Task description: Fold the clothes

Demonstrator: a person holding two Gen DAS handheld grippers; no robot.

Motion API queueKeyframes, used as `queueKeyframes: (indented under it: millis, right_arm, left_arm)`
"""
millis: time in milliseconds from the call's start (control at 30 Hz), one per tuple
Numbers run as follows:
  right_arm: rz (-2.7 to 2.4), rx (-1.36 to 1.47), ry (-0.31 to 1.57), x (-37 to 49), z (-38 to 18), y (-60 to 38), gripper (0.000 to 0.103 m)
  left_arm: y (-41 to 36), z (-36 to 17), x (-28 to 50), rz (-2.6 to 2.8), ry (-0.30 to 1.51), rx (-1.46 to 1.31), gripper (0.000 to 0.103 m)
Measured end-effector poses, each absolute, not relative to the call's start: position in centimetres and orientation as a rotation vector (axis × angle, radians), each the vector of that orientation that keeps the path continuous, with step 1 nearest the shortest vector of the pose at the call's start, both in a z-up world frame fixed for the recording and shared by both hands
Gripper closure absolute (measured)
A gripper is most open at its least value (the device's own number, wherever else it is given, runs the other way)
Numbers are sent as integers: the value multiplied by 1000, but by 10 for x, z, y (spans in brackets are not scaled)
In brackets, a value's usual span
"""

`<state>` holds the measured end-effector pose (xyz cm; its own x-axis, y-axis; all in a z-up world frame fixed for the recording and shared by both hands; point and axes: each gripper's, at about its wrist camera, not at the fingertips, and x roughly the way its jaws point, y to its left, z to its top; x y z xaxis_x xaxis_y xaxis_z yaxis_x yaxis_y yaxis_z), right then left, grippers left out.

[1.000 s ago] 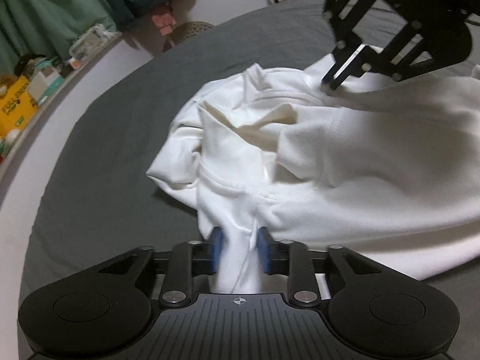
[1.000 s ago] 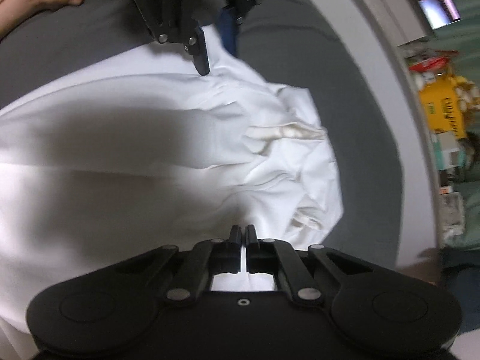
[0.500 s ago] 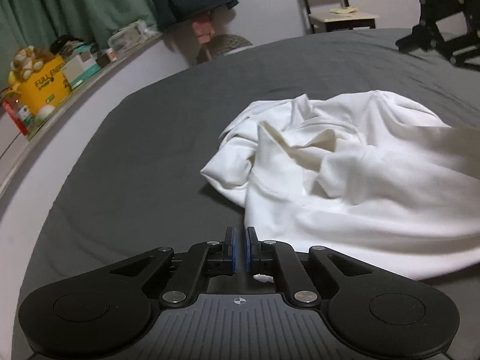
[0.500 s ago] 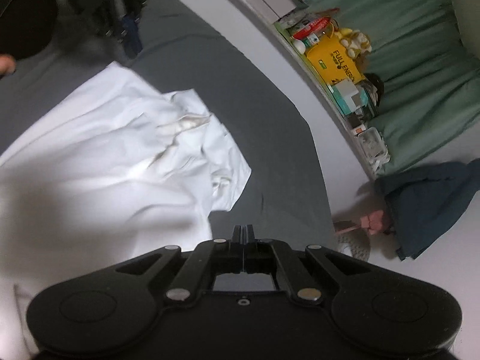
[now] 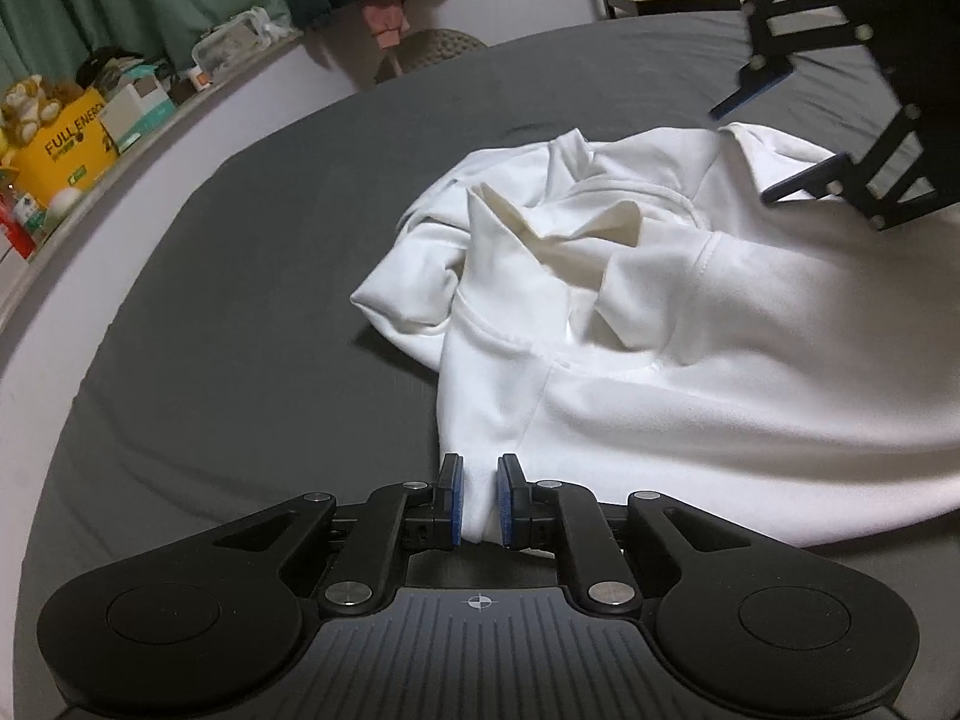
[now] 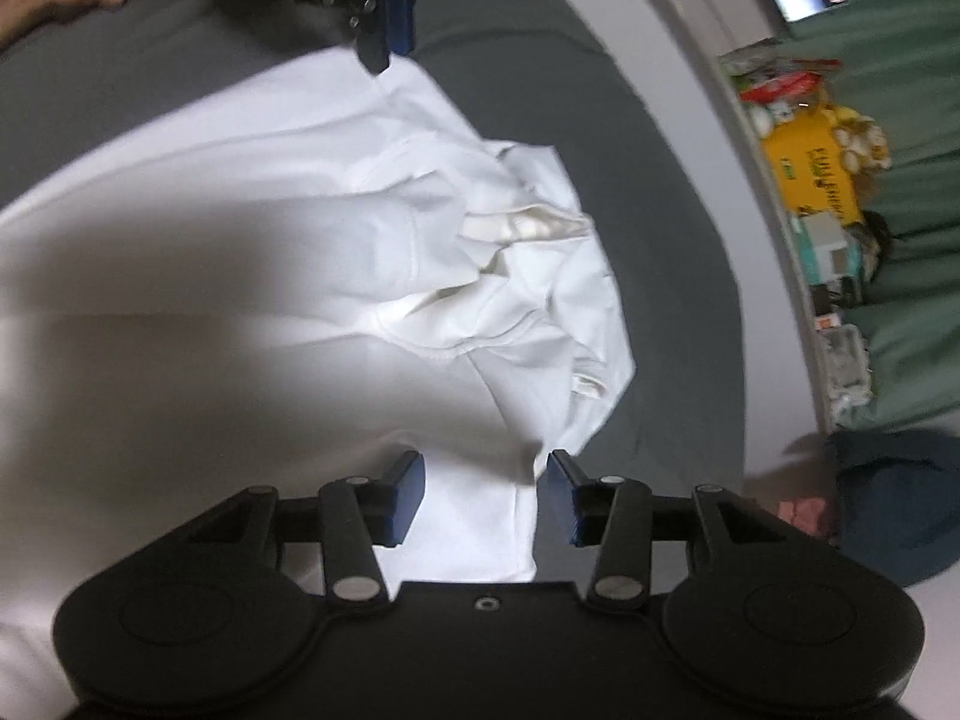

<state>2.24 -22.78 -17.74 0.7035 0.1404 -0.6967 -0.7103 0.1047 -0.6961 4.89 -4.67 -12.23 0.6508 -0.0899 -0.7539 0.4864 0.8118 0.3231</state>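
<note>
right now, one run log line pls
step: fold | left gripper: shut on white garment | right gripper: just opened, garment edge between, not pressed

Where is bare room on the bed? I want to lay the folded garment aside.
Bare grey sheet lies between the white garment and the pale ledge. The ledge's clutter leaves no room there. The left gripper pinches the garment; the right gripper has just opened.
</note>
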Motion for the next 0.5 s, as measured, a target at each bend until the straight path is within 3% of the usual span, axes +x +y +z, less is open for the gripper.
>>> queueKeyframes:
  millis: [67, 100, 133, 167, 500]
  right_arm:
    - [689, -1337, 541, 27, -183, -225, 67]
    - [695, -1333, 551, 29, -184, -224, 74]
    - [702, -1329, 560, 31, -185, -222, 89]
    - [704, -1325, 564, 32, -186, -222, 95]
    - [694, -1302, 504, 13, -175, -231, 96]
  left_arm:
    - [-47, -125, 50, -350, 809, 543, 91]
    - [-47, -127, 50, -353, 813, 542, 91]
    - [-46, -127, 52, -361, 822, 526, 91]
    - [-44, -127, 54, -370, 831, 509, 91]
    - [-26, -132, 65, -426, 906, 358, 91]
